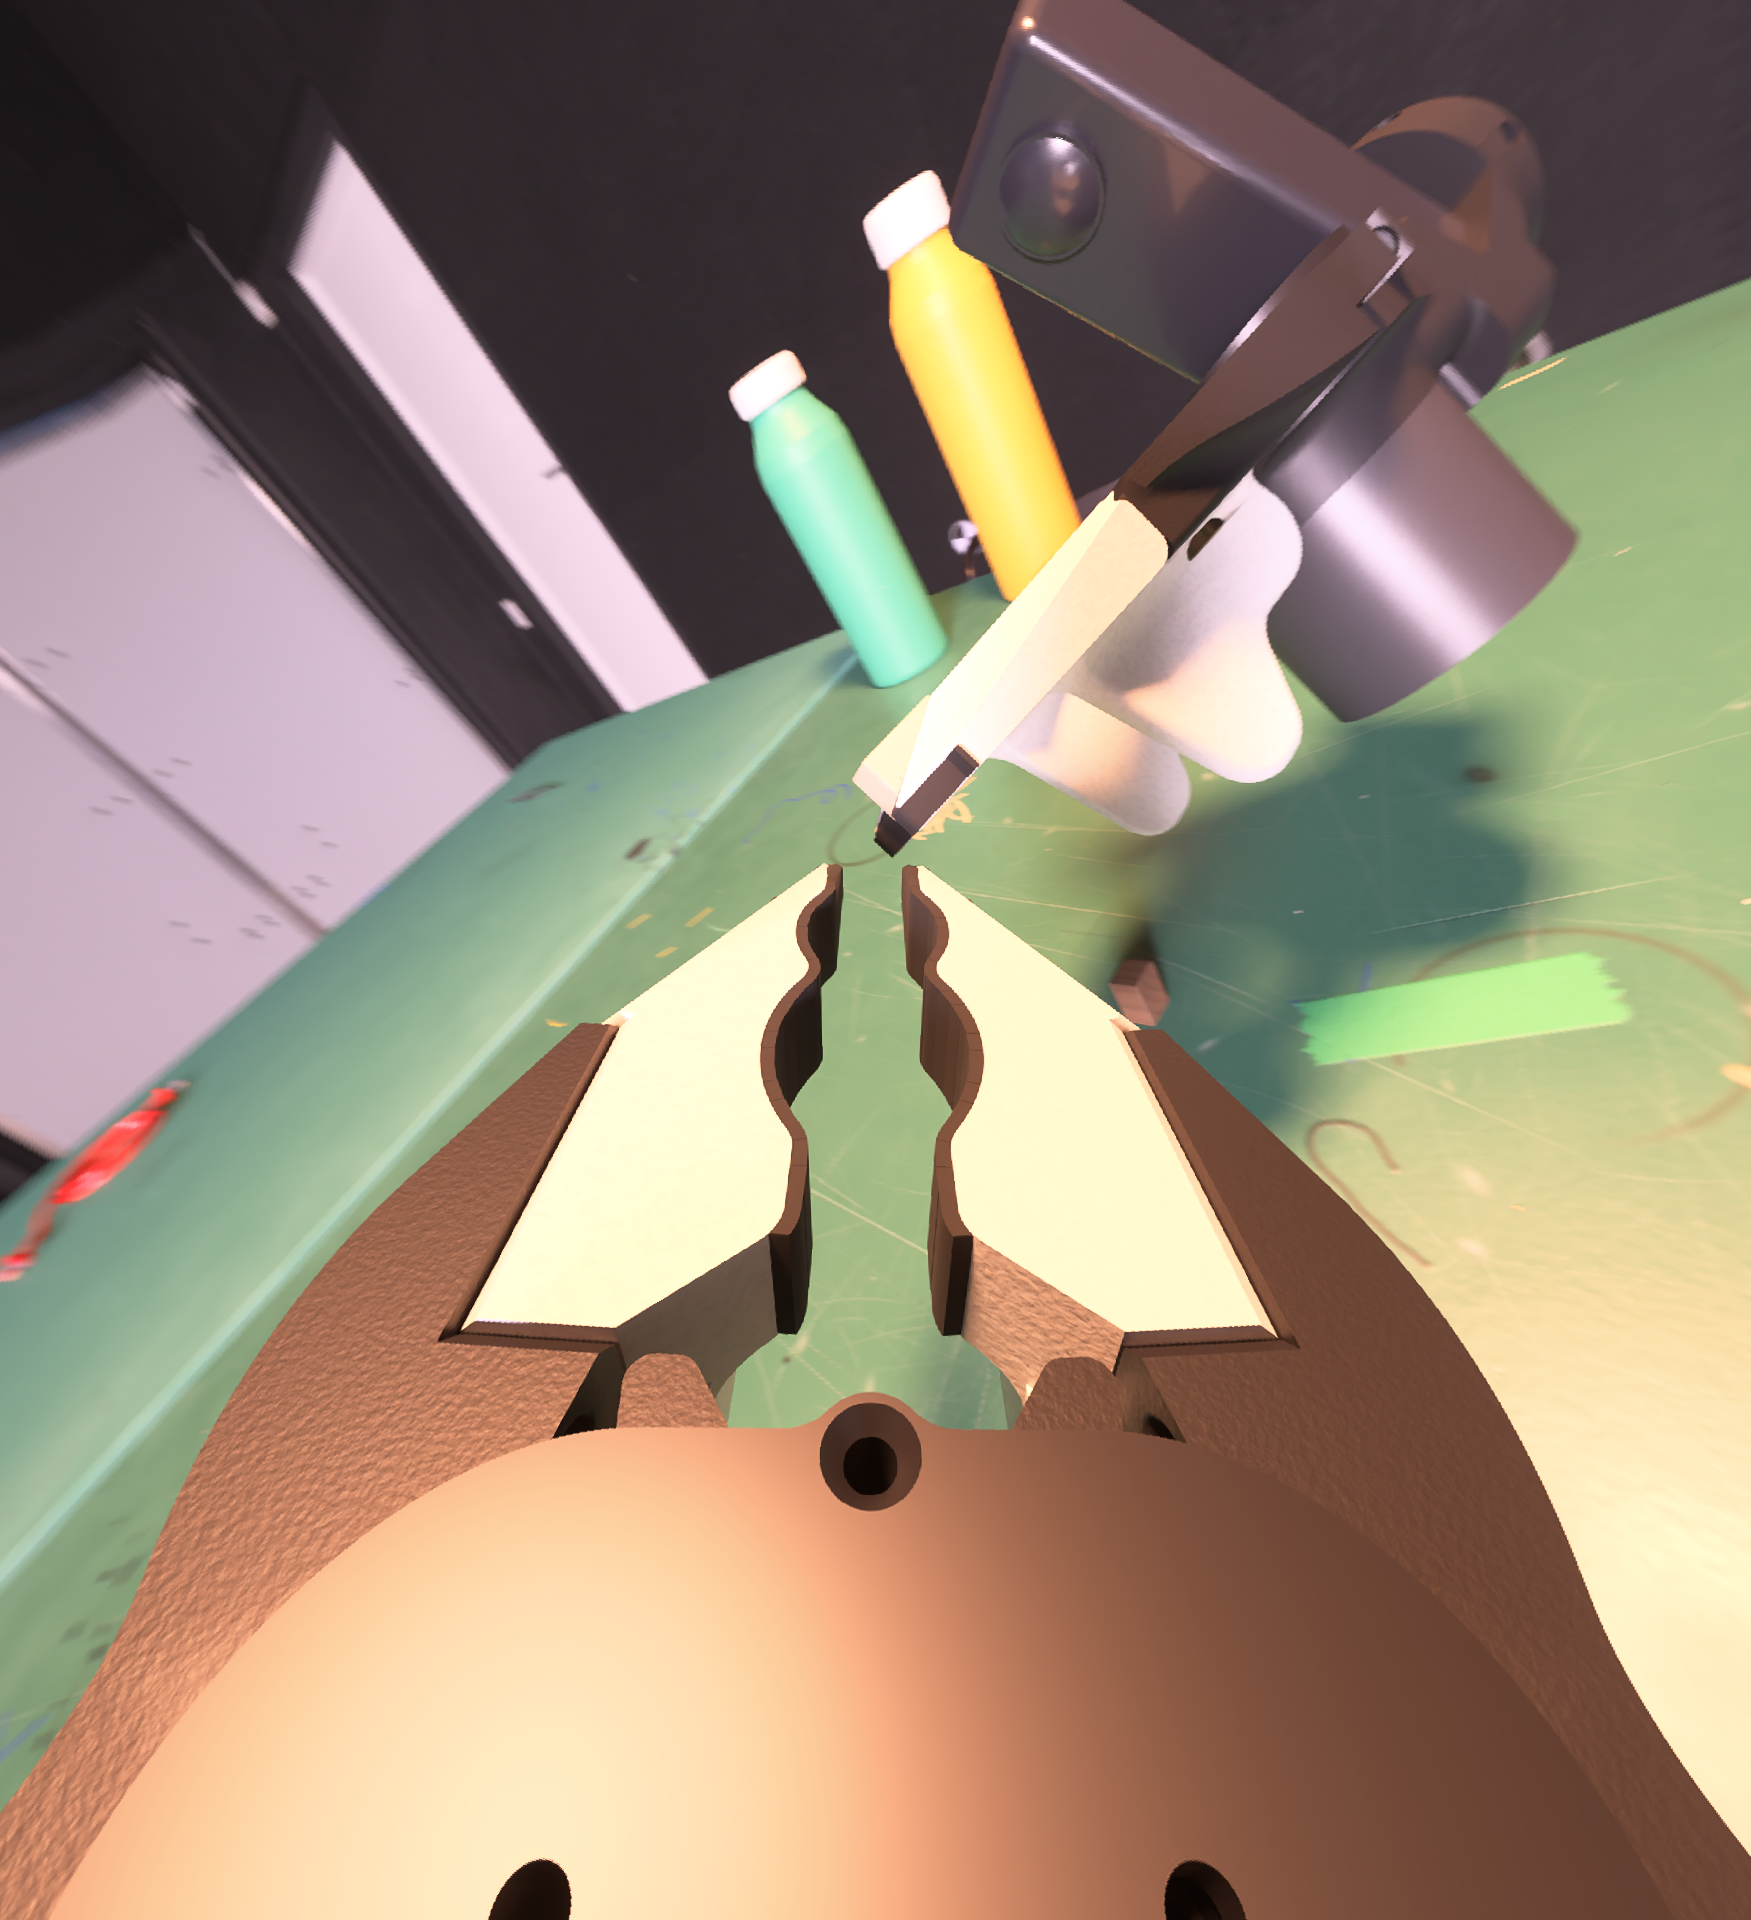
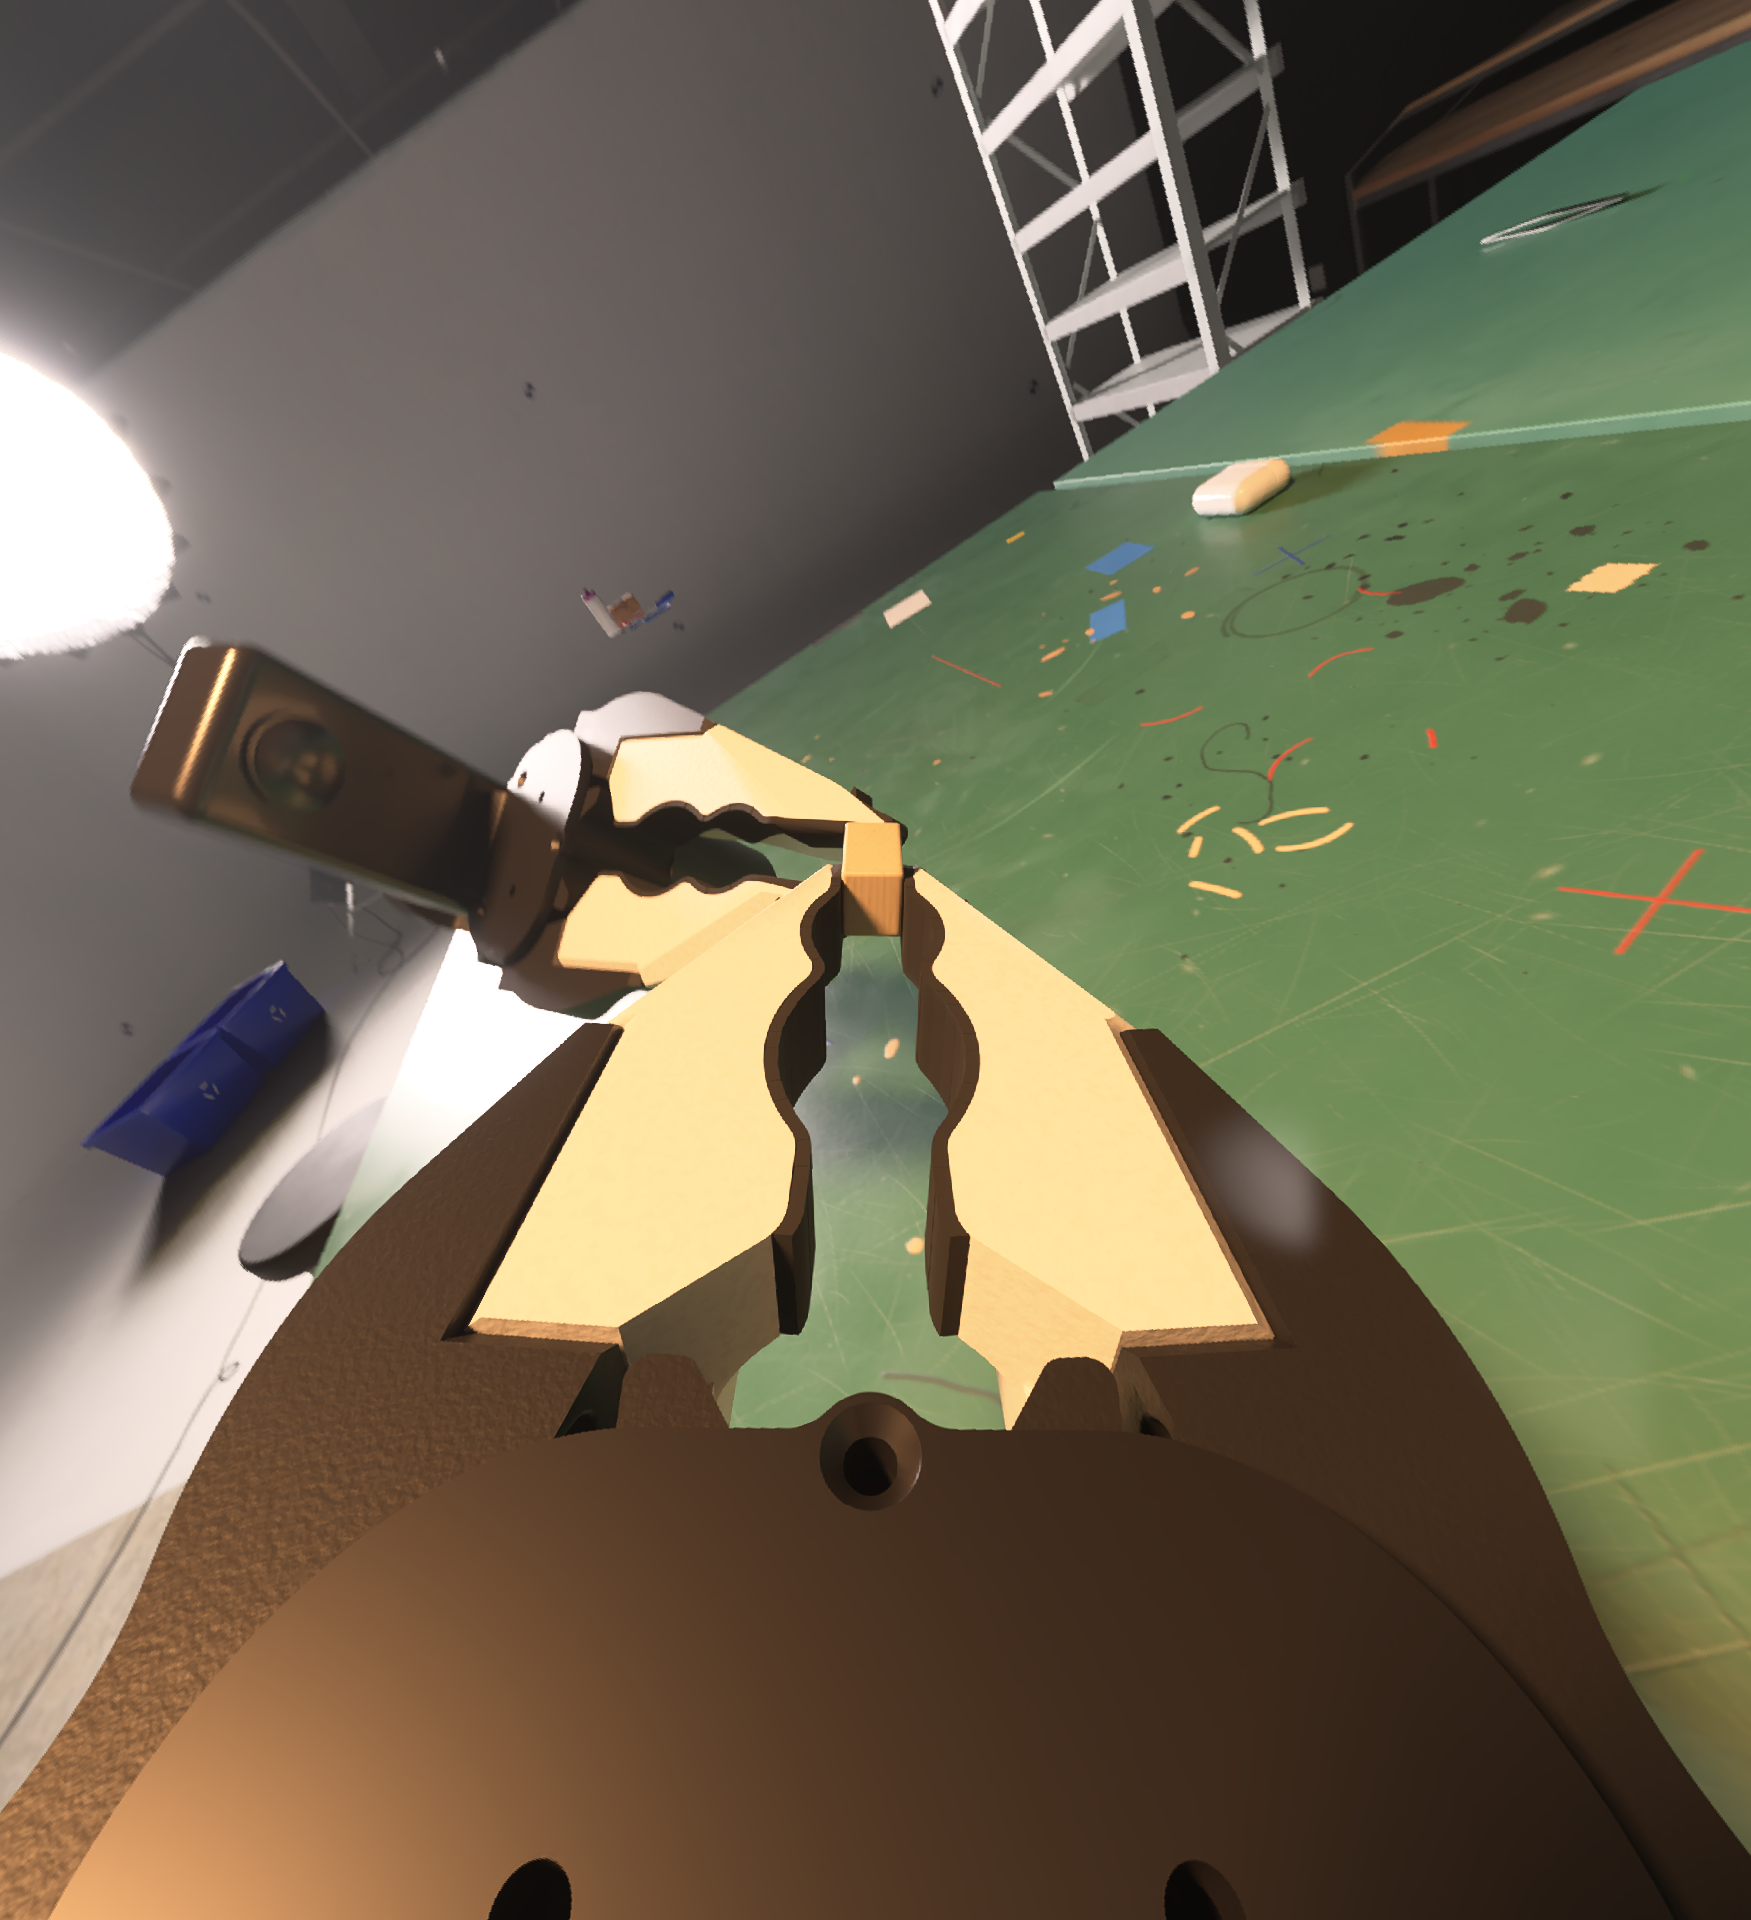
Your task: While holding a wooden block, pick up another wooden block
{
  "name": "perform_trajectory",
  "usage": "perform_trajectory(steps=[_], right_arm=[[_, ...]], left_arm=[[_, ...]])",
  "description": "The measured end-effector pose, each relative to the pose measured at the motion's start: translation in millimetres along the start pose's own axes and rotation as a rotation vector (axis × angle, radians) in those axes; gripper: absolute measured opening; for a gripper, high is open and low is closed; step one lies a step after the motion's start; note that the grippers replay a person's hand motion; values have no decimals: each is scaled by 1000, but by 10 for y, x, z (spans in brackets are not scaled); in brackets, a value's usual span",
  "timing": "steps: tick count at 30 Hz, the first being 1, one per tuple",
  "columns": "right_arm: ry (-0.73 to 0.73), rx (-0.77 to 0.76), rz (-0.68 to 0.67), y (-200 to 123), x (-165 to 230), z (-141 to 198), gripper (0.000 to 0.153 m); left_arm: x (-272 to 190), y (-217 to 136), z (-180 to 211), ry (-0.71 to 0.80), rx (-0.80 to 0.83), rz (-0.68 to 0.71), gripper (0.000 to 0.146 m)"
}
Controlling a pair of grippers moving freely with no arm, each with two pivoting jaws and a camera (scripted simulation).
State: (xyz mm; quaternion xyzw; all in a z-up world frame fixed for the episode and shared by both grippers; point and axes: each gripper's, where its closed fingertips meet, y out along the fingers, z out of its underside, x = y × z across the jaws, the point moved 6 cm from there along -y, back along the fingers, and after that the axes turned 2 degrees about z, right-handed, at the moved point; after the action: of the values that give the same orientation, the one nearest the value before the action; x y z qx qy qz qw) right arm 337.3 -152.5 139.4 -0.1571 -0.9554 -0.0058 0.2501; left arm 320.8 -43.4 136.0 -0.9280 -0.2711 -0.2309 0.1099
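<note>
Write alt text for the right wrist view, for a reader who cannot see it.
The right gripper pinches a small wooden block between its fingertips, above a scuffed green table. The left gripper reaches in from the left, its tips just behind the block. A white eraser-like object lies far back on the table.

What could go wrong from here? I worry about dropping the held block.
The right gripper pinches the small tan wooden cube only at its very fingertips; a nudge might free it.
The open, empty left gripper has its tips close to that cube and could bump it.
The second small wooden cube lies aside on the green table, in shadow, so a grasp might miss.
</note>
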Motion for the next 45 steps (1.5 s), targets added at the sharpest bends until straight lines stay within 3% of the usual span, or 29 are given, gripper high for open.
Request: perform_trajectory(steps=[5,11,17,22,27,30,36,45], right_arm=[[-116,103,47,-114,-100,-81,9],[-360,228,174,-440,-256,-105,9],[-459,392,227,-761,-470,6,9],[-492,513,177,-924,-544,154,9],[-499,527,199,-1055,-600,171,9],[-468,488,212,-1168,-656,137,9],[-459,480,236,-1243,-702,124,9],[-465,477,259,-1386,-682,38,9]], left_arm=[[205,-100,94,-263,45,175,19],[227,-255,405,-428,238,343,9],[42,-74,615,-375,411,395,8],[96,333,624,-372,448,446,9],[86,862,615,-309,508,553,14],[-2,1048,562,-306,528,696,17],[-215,1083,491,-292,584,920,19],[-433,1089,523,-180,698,937,18]])
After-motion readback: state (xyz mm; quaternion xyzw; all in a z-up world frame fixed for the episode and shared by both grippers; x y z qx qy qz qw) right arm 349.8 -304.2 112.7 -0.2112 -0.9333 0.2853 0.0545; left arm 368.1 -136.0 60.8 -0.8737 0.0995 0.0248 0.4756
